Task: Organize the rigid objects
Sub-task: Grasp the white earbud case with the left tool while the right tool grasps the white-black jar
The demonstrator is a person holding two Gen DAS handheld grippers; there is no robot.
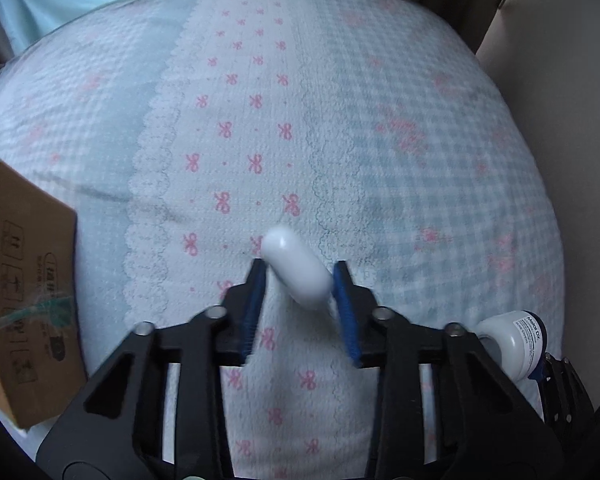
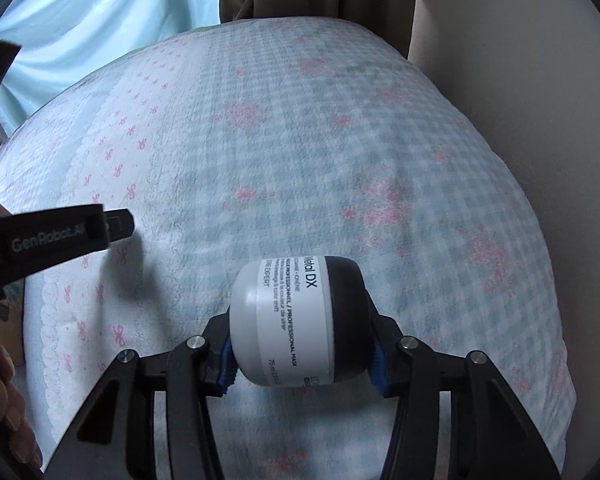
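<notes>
Your left tool (image 1: 300, 276) tilts steeply down, its blue pads (image 1: 342, 292) clamped on something white. Your right tool (image 2: 300, 350) angles down likewise, gripping tight. Your fingers (image 2: 14, 408) show at the lower left.

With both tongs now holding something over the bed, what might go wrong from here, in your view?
1. The white capsule-shaped object sits askew in the left tongs, gripped near one end, so it may pivot or slip out.
2. The jar is round and smooth, held on its ends by the right tongs; it could squirt free.
3. The cardboard box lies at the left edge, close to the bedspread border; a nudge might shift it.
</notes>
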